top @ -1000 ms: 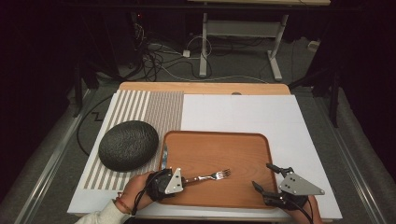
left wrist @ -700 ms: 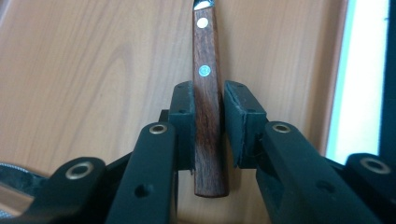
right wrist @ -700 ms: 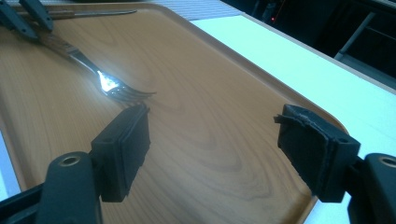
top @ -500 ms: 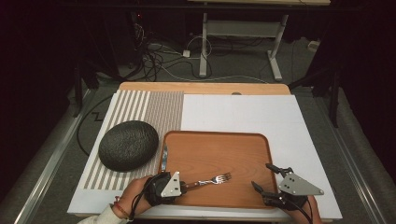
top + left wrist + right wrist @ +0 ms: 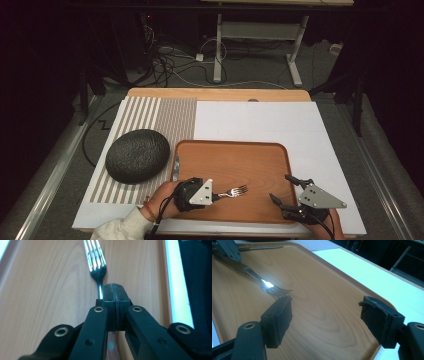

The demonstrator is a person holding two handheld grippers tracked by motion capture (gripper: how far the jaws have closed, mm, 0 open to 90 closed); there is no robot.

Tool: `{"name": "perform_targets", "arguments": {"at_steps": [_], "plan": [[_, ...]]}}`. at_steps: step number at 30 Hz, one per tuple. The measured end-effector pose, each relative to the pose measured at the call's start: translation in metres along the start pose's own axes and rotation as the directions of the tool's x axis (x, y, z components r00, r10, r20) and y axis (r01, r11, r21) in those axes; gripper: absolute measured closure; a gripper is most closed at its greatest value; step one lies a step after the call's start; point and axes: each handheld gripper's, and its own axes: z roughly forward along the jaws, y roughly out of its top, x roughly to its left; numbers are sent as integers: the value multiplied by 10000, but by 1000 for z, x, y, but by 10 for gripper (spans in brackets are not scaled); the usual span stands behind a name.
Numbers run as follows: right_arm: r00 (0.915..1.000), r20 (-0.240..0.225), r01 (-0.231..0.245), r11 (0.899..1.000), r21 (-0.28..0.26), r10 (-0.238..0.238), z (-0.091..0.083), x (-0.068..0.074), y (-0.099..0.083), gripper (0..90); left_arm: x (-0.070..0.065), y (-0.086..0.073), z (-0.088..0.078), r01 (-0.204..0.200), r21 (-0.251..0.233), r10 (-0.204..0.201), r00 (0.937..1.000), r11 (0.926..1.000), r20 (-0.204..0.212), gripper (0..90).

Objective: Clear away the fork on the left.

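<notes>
Over the wooden tray [image 5: 250,160], a fork [image 5: 234,191] is held by its handle in the left tongs [image 5: 216,196], whose jaws have just been closing. Nearby, the right tongs [image 5: 281,189] are kept wide open.

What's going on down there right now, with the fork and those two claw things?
Left gripper shut on the fork, its jaws just closed. Right gripper open, empty, over the tray. Nothing in the way.
</notes>
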Motion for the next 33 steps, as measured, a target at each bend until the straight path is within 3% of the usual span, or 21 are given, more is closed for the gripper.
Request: {"name": "perform_targets", "arguments": {"at_steps": [8, 12, 22, 33], "plan": [[10000, 1, -4, 10000, 37, 4, 0, 0, -1, 258, 4, 23, 25, -812, 188, 802, 9955, 9965, 500, 872], [10000, -11, 16, 10000, 68, -16, 0, 0, -1, 259, 10, 27, 33, -952, 364, 932, 9942, 9948, 535, 871], [10000, -26, 6, 9999, 108, -6, 0, -1, -2, 259, 34, 20, 38, -366, 655, 339, 9985, 9972, 420, 871], [9999, -78, 87, 9998, 172, -86, 2, 1, -1, 267, 60, -2, 28, 541, 993, -522, 9984, 9936, -212, 872]]}}
